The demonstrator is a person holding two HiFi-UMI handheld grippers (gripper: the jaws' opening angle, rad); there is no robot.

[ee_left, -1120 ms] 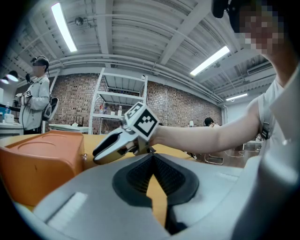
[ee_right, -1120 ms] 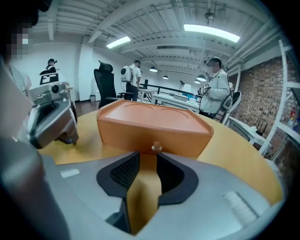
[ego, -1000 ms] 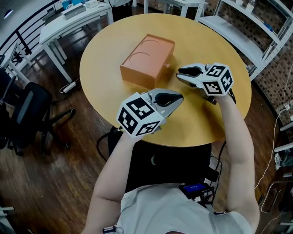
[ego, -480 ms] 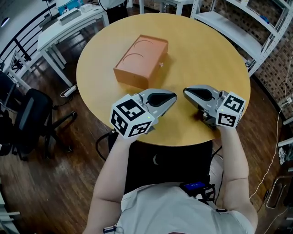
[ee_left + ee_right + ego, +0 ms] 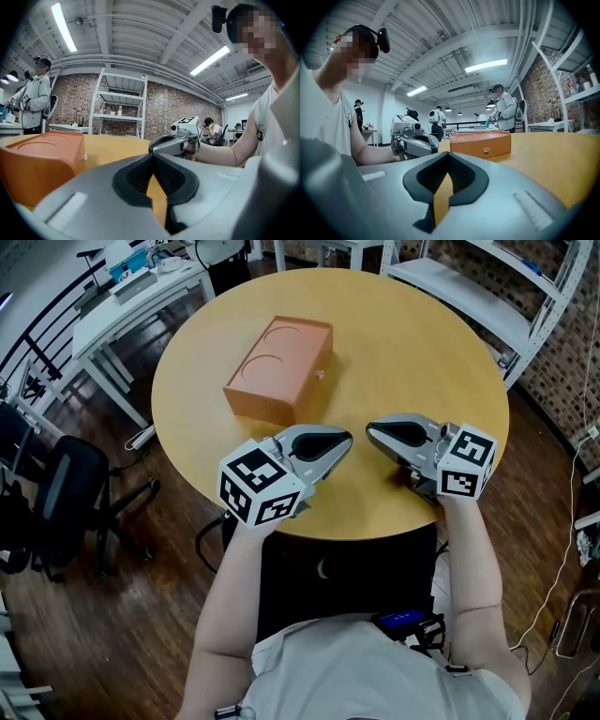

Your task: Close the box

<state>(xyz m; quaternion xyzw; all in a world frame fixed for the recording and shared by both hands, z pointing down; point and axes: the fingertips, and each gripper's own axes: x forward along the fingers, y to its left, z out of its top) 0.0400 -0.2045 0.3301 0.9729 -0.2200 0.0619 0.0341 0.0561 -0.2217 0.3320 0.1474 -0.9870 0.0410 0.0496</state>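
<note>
box [image 5: 278,369]: orange, matt plastic look, smooth; lid with pressed rings. small shiny knob [image 5: 486,150] on front face.
desk [image 5: 422,352]: round top, pale wood look, smooth, faint sheen.
left hand-held gripper [image 5: 343,440], right hand-held gripper [image 5: 375,432]: grey plastic shells, smooth, satin. black pads [image 5: 136,176]: finely ribbed, rubbery look, matt.
marker cubes [image 5: 258,486]: matt black-and-white print.
floor [image 5: 122,615]: dark wood planks, glossy.
wall [image 5: 164,108]: rough brick.
</note>
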